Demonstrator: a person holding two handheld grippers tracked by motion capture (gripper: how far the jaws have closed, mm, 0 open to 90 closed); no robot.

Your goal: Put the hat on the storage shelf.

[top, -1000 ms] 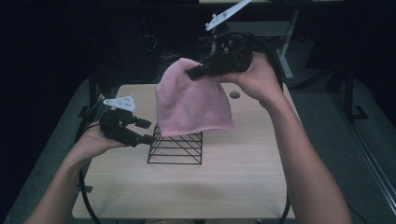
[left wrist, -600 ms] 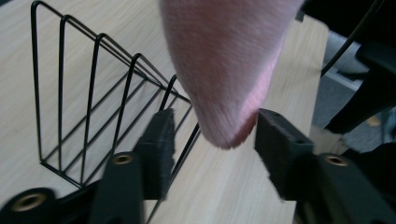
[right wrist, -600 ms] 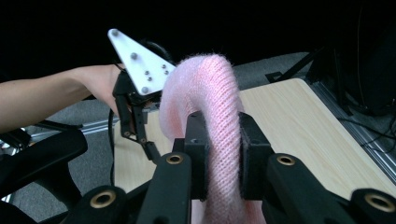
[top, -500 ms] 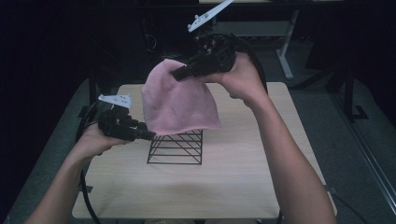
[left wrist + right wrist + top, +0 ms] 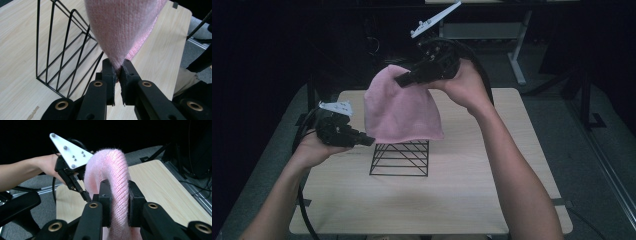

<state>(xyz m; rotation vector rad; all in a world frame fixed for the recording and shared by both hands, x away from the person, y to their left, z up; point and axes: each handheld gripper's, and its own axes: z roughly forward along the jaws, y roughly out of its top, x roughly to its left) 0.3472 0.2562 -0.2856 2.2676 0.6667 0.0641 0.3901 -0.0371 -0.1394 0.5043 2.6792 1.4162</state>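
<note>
A pink knitted cloth (image 5: 401,111) hangs in the air above a black wire rack (image 5: 400,158) on the wooden table. My right gripper (image 5: 404,80) is shut on the cloth's top and holds it high. In the right gripper view the cloth (image 5: 115,177) bulges between the jaws of the right gripper (image 5: 117,195). My left gripper (image 5: 368,141) is shut on the cloth's lower left corner, beside the rack. In the left gripper view that corner (image 5: 122,32) tapers down into the left gripper (image 5: 118,72), with the wire rack (image 5: 62,57) to the left.
The light wooden table (image 5: 472,190) has bare room in front and to the right of the rack. A grey floor and a white desk leg (image 5: 514,50) lie beyond the far edge. Cables trail from both grippers.
The right gripper has carried the cloth's top leftward and a little toward me. The left gripper has closed in on the cloth's lower left corner and now pinches it.
</note>
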